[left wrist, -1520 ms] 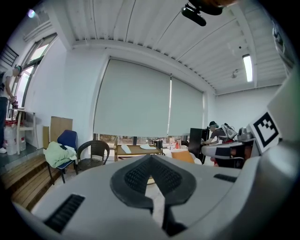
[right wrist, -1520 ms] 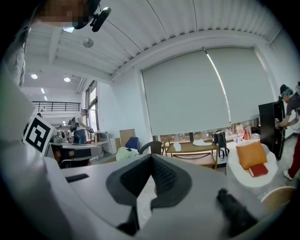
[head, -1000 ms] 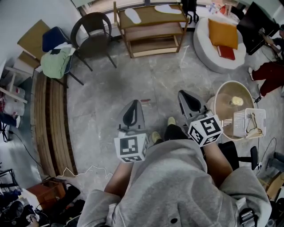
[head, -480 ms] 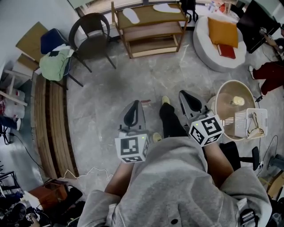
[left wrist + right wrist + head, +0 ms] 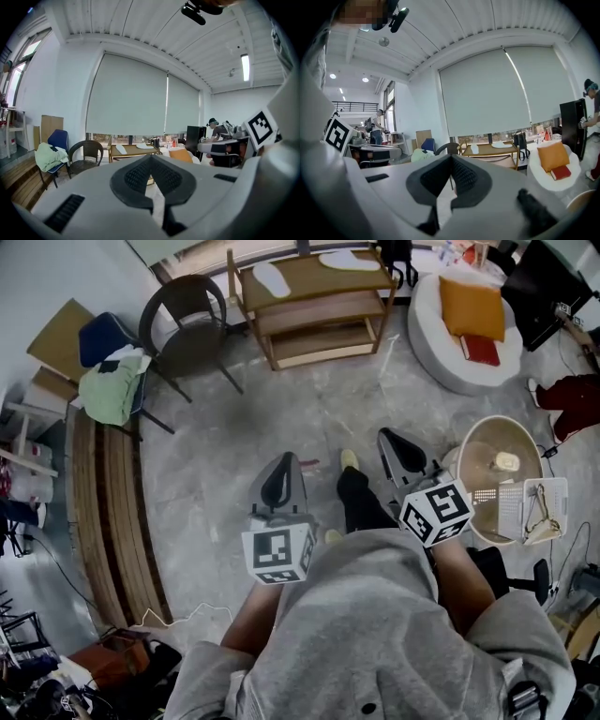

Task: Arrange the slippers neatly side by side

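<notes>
Two white slippers lie apart on top of a wooden shelf (image 5: 309,310) at the far side of the room: one (image 5: 274,277) at its left end, the other (image 5: 349,259) near the right end. My left gripper (image 5: 279,474) and right gripper (image 5: 397,448) are held side by side at waist height, well short of the shelf. Both are shut with nothing in them. The left gripper view shows its closed pads (image 5: 151,161) with the slippers (image 5: 121,149) far beyond. In the right gripper view the closed pads (image 5: 451,160) point toward the shelf and a slipper (image 5: 474,149).
A dark wicker chair (image 5: 192,320) stands left of the shelf, and a blue chair with green cloth (image 5: 112,381) further left. A white round seat with an orange cushion (image 5: 469,315) is at the right. A round tub (image 5: 497,465) and white basket (image 5: 534,507) sit near my right.
The person has stepped forward, one leg swinging out ahead, and the shelf has come slightly nearer. Both grippers keep their place in front of the body and stay shut.
</notes>
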